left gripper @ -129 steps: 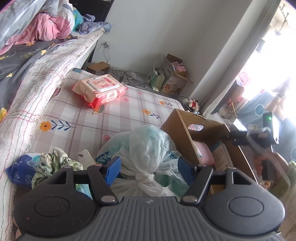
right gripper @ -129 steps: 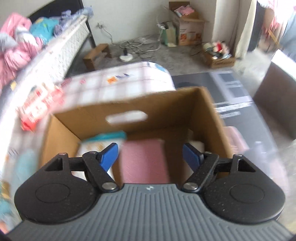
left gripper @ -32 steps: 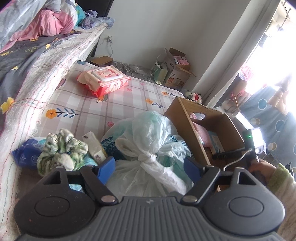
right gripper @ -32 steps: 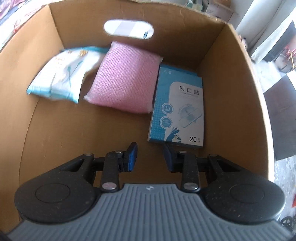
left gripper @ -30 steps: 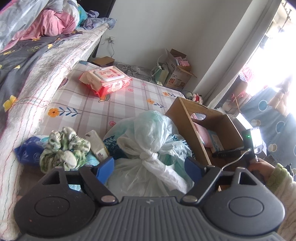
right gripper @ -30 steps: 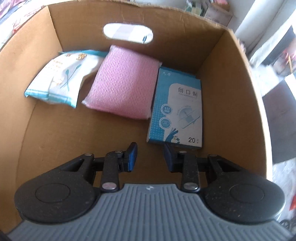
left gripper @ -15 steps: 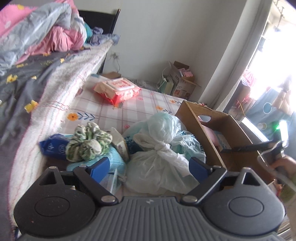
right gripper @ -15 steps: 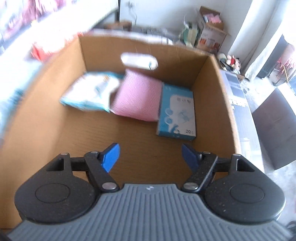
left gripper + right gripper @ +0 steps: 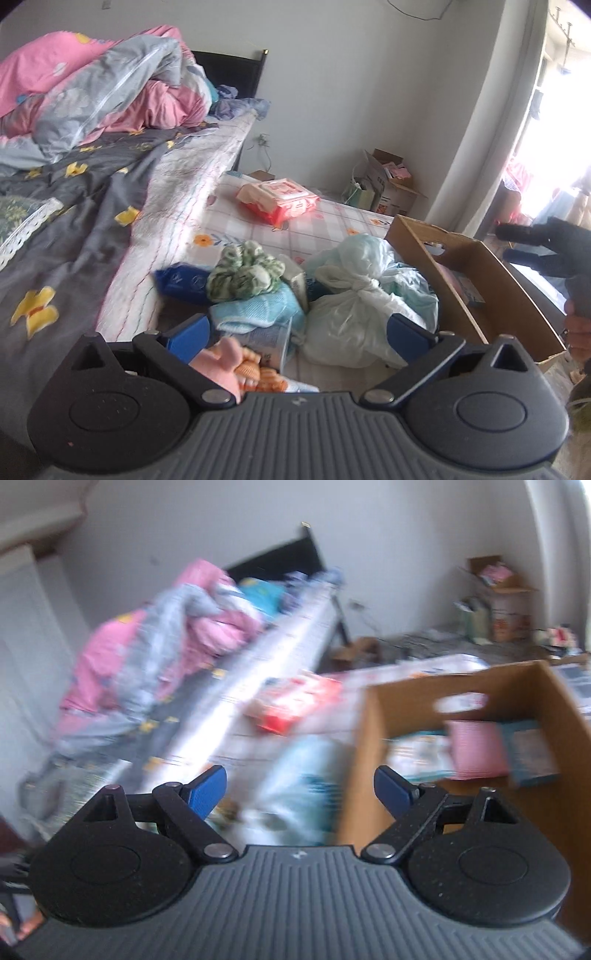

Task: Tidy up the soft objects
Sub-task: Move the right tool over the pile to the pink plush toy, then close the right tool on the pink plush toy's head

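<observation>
Both my left tool (image 9: 295, 332) and right tool (image 9: 300, 786) are opening, nothing clamped. The knotted plastic bag (image 9: 354, 295) at centre looks light, slippery (squashy too); I'd take its knot.

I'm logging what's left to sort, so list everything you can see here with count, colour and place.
cardboard box: one, brown, right of the pile
pink cloth: one, inside the box
wipes pack: one, red and white, far on the checked mat
tied plastic bag: one, pale green and white, beside the box
scrunched cloth: one, green and white, atop the pile
towel: one, light blue, under the scrunched cloth
blue packet: one, left of the pile
plush toy: one, pink and orange, nearest
quilts: pink and grey, heaped on the bed
left claw: empty, opening
right claw: empty, opening
</observation>
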Action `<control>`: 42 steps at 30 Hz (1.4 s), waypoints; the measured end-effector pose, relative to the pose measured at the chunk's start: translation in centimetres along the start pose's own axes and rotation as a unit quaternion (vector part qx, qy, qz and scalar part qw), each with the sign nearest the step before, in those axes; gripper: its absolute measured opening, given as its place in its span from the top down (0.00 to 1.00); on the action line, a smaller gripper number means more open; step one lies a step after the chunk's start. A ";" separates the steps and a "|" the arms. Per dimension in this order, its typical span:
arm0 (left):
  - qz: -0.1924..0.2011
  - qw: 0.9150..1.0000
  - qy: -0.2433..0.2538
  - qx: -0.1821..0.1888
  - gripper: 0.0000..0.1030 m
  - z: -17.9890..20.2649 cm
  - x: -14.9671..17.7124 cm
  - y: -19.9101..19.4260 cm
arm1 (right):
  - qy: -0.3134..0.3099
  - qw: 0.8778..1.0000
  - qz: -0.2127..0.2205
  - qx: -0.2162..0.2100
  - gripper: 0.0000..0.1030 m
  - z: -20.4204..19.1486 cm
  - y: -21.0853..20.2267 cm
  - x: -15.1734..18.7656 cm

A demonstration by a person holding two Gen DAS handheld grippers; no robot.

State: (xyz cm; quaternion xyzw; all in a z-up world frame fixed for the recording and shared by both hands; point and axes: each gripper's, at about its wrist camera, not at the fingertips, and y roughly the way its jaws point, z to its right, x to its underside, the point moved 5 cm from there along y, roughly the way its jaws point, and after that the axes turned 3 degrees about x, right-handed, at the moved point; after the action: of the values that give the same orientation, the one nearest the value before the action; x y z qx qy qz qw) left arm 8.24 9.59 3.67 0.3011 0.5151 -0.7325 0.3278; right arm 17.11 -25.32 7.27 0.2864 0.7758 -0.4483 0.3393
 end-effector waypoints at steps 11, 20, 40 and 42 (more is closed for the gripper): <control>0.000 1.000 -0.020 -0.012 0.00 -2.1 2.8 -1.7 | 0.018 0.993 -0.056 -0.102 0.16 -9.2 3.3 5.6; -0.027 0.998 -0.008 -0.050 0.00 -4.0 4.9 -1.0 | 0.029 0.983 -0.127 -0.131 0.16 -12.1 7.0 10.7; -0.072 0.993 0.058 -0.077 0.05 -6.1 6.2 3.9 | 0.010 0.954 -0.219 -0.203 0.33 -18.3 14.7 14.6; -0.083 0.991 0.068 -0.084 0.05 -6.3 6.3 4.6 | 0.000 0.953 -0.226 -0.201 0.35 -18.8 15.7 14.8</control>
State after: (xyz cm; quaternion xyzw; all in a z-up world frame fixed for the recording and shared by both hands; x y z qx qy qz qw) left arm 8.71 13.32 -5.59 0.2779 0.6190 -0.6891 0.2545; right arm 14.77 0.32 -5.25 0.0293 0.8945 -0.3480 0.2790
